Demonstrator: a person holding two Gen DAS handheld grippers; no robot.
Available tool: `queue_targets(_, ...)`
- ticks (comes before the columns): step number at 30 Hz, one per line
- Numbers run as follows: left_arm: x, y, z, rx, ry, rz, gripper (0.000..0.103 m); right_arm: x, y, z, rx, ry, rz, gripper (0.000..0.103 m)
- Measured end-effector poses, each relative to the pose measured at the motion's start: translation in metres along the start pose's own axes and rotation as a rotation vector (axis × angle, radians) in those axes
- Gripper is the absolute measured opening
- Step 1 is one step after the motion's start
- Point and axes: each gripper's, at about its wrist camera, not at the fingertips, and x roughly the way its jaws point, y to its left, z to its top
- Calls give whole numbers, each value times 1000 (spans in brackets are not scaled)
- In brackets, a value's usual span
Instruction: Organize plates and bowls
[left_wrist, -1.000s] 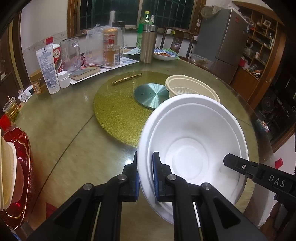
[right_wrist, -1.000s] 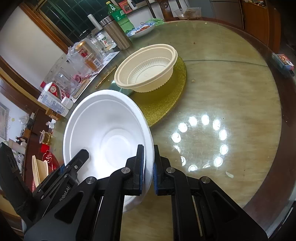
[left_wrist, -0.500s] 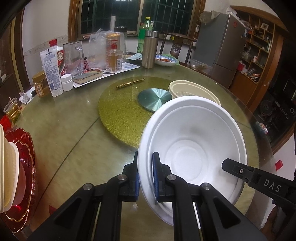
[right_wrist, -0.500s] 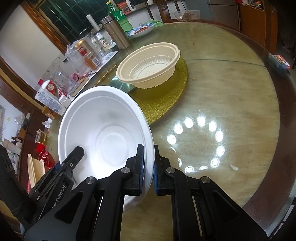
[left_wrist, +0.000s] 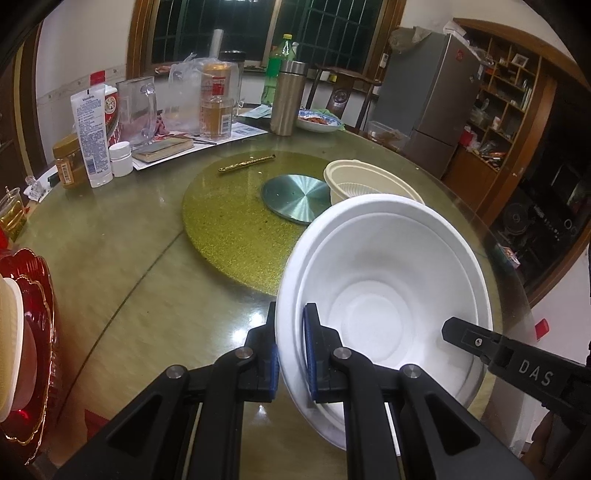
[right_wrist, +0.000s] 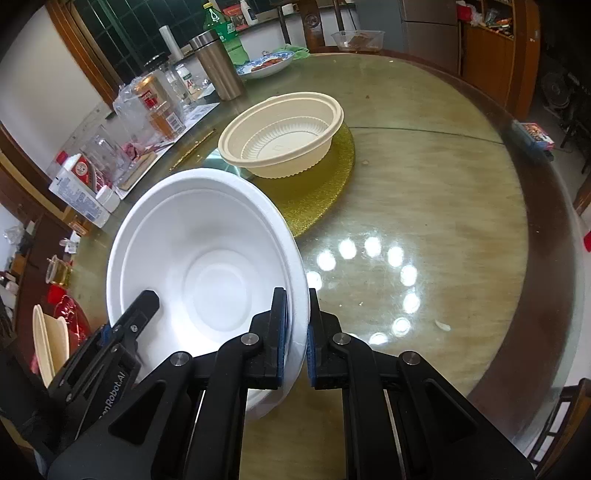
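A large white foam bowl (left_wrist: 373, 288) is held above the table by both grippers. My left gripper (left_wrist: 290, 332) is shut on its near left rim. My right gripper (right_wrist: 297, 317) is shut on its right rim; the bowl also shows in the right wrist view (right_wrist: 199, 266). A cream ribbed plastic bowl (right_wrist: 284, 133) stands upright on the gold turntable (right_wrist: 317, 199), beyond the white bowl; it also shows in the left wrist view (left_wrist: 365, 181). A red plate (left_wrist: 33, 295) with cream dishes stacked on it (left_wrist: 11, 347) lies at the table's left edge.
A silver disc (left_wrist: 295, 197) sits at the turntable's middle and a gold stick (left_wrist: 247, 164) lies behind it. Bottles, a steel flask (left_wrist: 288, 98), jars, a tube and a food plate (left_wrist: 319, 122) crowd the far side. A fridge stands behind.
Both grippers have carried the white bowl slightly up and back, still gripped on both rims. The cream bowl and the table objects have not moved.
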Motion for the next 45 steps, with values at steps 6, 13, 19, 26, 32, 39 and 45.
queue_targets(6,-1,6,0,-22,8,-32,9,-4,8,-2,-4,2,-50,9)
queue_targets(13,-10,5,0,-25,-36,-27,10,-14,14,-5,-6,-31,-57,9)
queue_targets(19,-10,5,-1,-17,-49,-2,9,-10,12,-4,-20,-38,-21,9)
queue_targets(26,-11,1,-3,6,-58,-6,10,-14,6,-7,-26,-46,-4,9)
queue_targets(32,-14,-1,-3,8,-89,10,10,-17,4,-9,-22,-60,23,9)
queue_targets(39,-11,4,1,-15,-83,27,11,-17,11,-4,-49,-77,35,9)
queue_targets(45,-15,-2,0,0,-85,42,12,-18,7,-5,-44,-73,48,9)
